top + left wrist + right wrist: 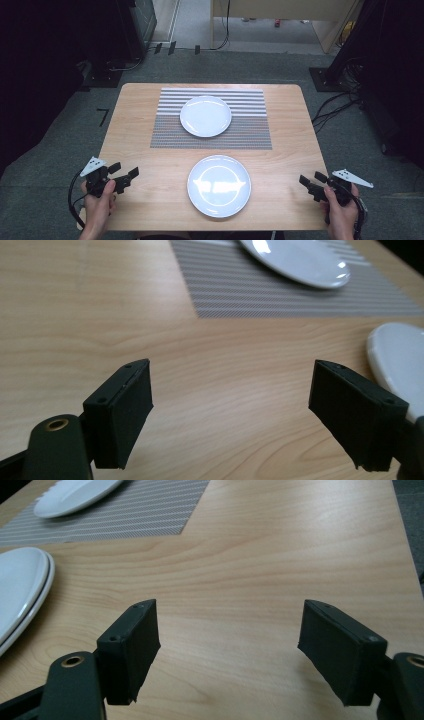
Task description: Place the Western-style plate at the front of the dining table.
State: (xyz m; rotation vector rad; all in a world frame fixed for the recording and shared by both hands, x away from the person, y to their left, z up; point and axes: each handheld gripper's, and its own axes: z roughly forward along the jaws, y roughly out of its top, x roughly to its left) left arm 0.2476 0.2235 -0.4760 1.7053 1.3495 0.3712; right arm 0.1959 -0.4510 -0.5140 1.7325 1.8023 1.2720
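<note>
Both tools idle, nothing gripped yet. My left tool (126, 171) spread wide, empty, low at counter (130, 115) edge. My right tool (311, 181) likewise spread, empty. Near plate (219, 185) lies between them, just inboard of each, untouched; looks like two stacked in right gripper view. Far plate (205, 116) on mat (250, 135), well ahead. Judging: work barely begun, all handling left.

Your left gripper (124, 172) and right gripper (311, 181) sit low, facing each other, both with jaws spread wide and empty.
</note>
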